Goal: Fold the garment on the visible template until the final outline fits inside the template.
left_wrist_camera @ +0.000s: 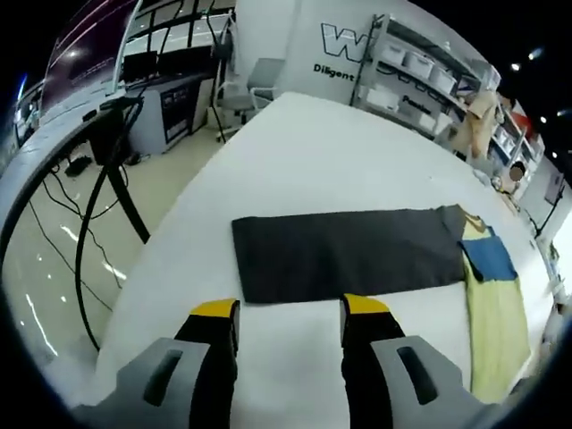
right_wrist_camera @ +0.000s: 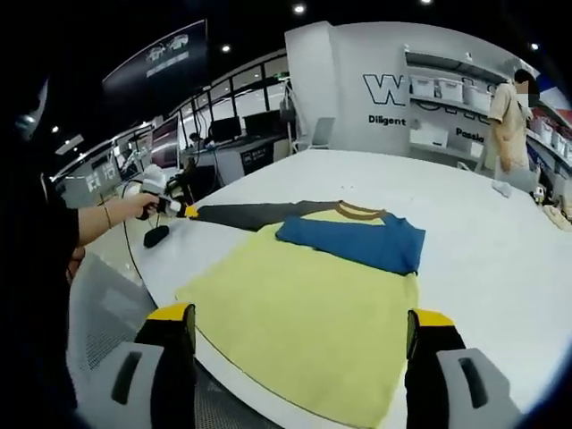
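A dark grey rectangular template (left_wrist_camera: 344, 255) lies flat on the white table (left_wrist_camera: 304, 161). At its right end lies the yellow garment (left_wrist_camera: 496, 326), with a blue part (left_wrist_camera: 489, 257) folded across it. My left gripper (left_wrist_camera: 290, 308) is open, its yellow-tipped jaws just short of the template's near edge. In the right gripper view the yellow garment (right_wrist_camera: 304, 313) spreads toward me, the blue part (right_wrist_camera: 357, 241) lying below its brown collar (right_wrist_camera: 359, 211). The template (right_wrist_camera: 255, 214) runs off to the left. My right gripper (right_wrist_camera: 299, 315) is wide open over the yellow cloth. A hand holds the left gripper (right_wrist_camera: 179, 210) at the template's far end.
The table edge (left_wrist_camera: 156, 259) drops to a glossy floor with cables and a black stand (left_wrist_camera: 112, 170). An office chair (left_wrist_camera: 241, 94) and desks stand beyond. Shelves with bins (left_wrist_camera: 420, 67) line the back wall. A person (right_wrist_camera: 509, 121) stands by the shelves.
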The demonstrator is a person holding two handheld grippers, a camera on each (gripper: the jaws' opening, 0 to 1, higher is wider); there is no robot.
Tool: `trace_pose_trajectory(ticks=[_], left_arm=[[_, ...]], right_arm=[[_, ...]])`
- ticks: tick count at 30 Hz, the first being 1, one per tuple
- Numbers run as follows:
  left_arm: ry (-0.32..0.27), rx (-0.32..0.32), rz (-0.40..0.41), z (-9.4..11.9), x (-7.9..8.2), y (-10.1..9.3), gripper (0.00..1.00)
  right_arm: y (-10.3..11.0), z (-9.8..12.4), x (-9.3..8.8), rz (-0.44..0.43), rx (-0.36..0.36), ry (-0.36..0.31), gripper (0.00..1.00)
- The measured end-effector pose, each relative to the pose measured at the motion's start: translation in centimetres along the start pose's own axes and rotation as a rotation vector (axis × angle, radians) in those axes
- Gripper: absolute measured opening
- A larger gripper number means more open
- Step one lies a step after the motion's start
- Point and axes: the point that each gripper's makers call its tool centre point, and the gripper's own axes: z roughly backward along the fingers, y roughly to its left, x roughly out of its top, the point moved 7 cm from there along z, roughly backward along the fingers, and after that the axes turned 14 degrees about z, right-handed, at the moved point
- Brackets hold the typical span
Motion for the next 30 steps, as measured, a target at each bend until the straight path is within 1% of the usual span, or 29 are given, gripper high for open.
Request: trace_pose_trajectory(ticks=[3,6,7,9,11,12,13,14,15,16,17,20,24,26,27,28,29,30], left_arm=[[-0.004,0.021,-0.022,-0.2,0.1,0.1,0.39],[0.031,0.026,0.004,-0.9,-0.1,0.4,0.4],[0.01,0.041,-0.009,-1.1,0.1,0.6,0.38],[0.014,0.046,0.006,-1.3,0.0,0.7,0.33],[0.011,0.046,0.009,-1.3,0.1,0.5,0.32],[0.016,0.071,0.027,-1.2,-0.1,0.8,0.32],[0.02,0.096,0.045,-1.2,-0.2,1.0,0.27],[0.005,0.113,0.04,-1.1,-0.1,1.2,0.22],[-0.004,0.115,0.026,-1.1,-0.1,1.3,0.18],[-0.009,0.132,0.017,-1.2,0.0,1.5,0.14],[-0.004,0.122,0.021,-1.2,0.0,1.4,0.14],[0.008,0.121,0.018,-1.2,0.2,1.3,0.14],[0.008,0.134,-0.038,-1.3,0.3,1.3,0.15],[0.011,0.132,-0.032,-1.4,0.3,1.1,0.11],[0.022,0.115,-0.019,-1.5,0.4,0.6,0.08],[0.023,0.118,-0.011,-1.5,0.4,0.4,0.07],[0.023,0.131,-0.03,-1.5,0.4,0.1,0.07],[0.021,0.145,-0.096,-1.2,0.6,0.0,0.07]], right_arm=[[0.0,0.1,0.2,-0.025,0.007,-0.019,0.95],[-0.1,0.1,0.1,-0.006,0.002,-0.007,0.95],[-0.1,0.2,0.1,0.003,0.002,-0.003,0.95],[0.0,0.4,0.2,0.007,0.007,-0.005,0.96],[0.0,0.6,0.2,0.005,0.013,-0.009,0.98],[0.0,0.6,0.2,0.007,0.012,-0.009,0.98],[0.0,0.7,0.1,0.009,0.011,-0.008,0.98],[-0.1,0.7,0.0,0.011,0.009,-0.002,0.98],[-0.1,0.7,0.0,0.012,0.008,0.001,0.98],[-0.1,0.7,-0.1,0.012,0.005,0.006,0.98],[-0.2,0.7,-0.2,0.014,0.003,0.01,0.99],[-0.4,0.7,-0.1,0.005,-0.005,0.017,0.99],[-0.7,0.9,0.2,0.015,-0.014,0.013,0.98],[-0.7,1.0,0.3,0.019,-0.017,0.009,0.98],[-0.7,1.0,0.3,0.019,-0.015,0.01,0.98],[-0.7,1.0,0.3,0.02,-0.015,0.012,0.98],[-0.6,1.0,0.3,0.024,-0.016,0.014,0.98],[-0.6,1.1,0.3,0.028,-0.014,0.016,0.98]])
